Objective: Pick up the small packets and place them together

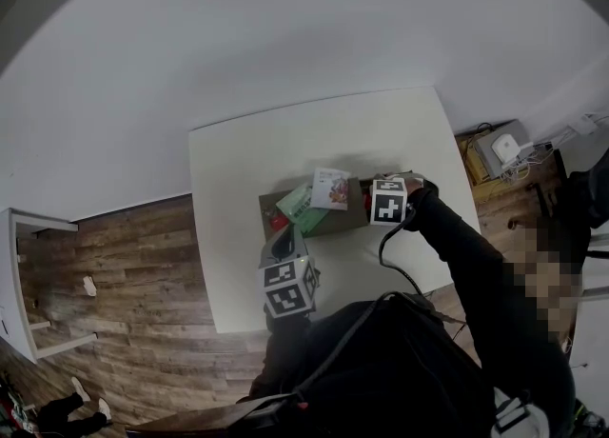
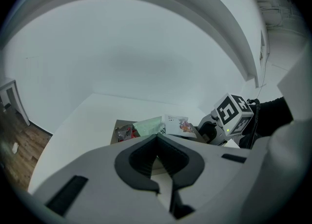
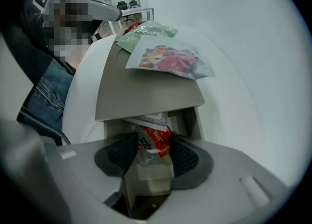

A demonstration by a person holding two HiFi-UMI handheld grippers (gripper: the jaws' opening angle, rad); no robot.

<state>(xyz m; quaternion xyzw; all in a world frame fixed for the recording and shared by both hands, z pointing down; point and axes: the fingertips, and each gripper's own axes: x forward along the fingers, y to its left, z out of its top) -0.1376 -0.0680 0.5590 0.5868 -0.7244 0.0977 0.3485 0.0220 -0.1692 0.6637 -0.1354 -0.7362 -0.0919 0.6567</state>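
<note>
A brown cardboard piece (image 1: 343,222) lies on the white table (image 1: 257,150). On it rest a green packet (image 1: 297,204), a white picture packet (image 1: 330,189) and a red packet (image 1: 277,221). My right gripper (image 3: 153,146) points down at the cardboard's right end, under its marker cube (image 1: 388,201). Its jaws stand wide, open, and a small red sachet (image 3: 154,139) sits loosely between the pads over a white-edged packet (image 3: 148,120). My left gripper (image 2: 157,136) hovers at the cardboard's near left corner, tips together, holding nothing. The green packet (image 2: 148,126) and white packet (image 2: 176,124) lie just past it.
The table's front edge (image 1: 285,324) is close to the person's body. Wooden floor (image 1: 143,265) surrounds the table, with a white shelf unit (image 1: 29,284) at the left and a box with cables (image 1: 504,152) on the floor at the right.
</note>
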